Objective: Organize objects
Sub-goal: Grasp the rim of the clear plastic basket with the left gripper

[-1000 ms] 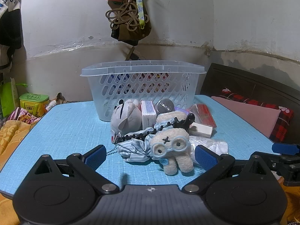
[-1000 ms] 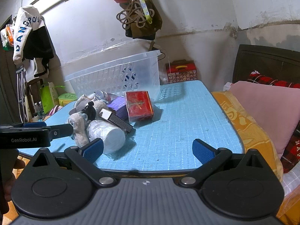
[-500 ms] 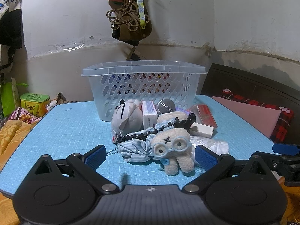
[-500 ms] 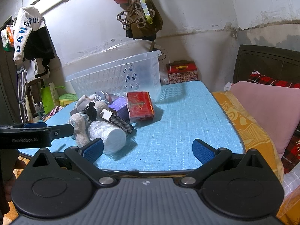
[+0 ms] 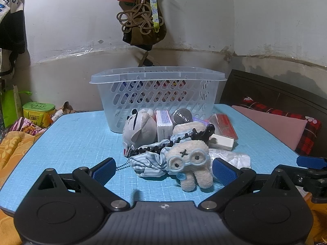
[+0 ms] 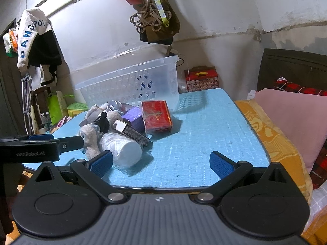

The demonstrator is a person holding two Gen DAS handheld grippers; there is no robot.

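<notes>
Reaching first for the beige plush toy with pale-blue glasses [image 5: 190, 163], at twelve o'clock between its spread, empty fingers, suits the left gripper [image 5: 163, 170]; the translucent perforated plastic basket [image 5: 157, 77] waits beyond. The right gripper [image 6: 161, 163] hangs open, empty.

The left tool [image 6: 28, 151], seen from the right wrist view, bore the pale lettering "GenRobot.AI" on its black side. A white and black garment [image 6: 32, 38] hanging on the wall carried blue capitals reading "ANGROU", with the start and end of the word hidden in its folds. The green tin [image 5: 38, 110] beside the table had dark characters on its lid, too small to read. Print on the round metal tin [image 5: 182, 116] and the red box [image 6: 157, 113] was also illegible.
</notes>
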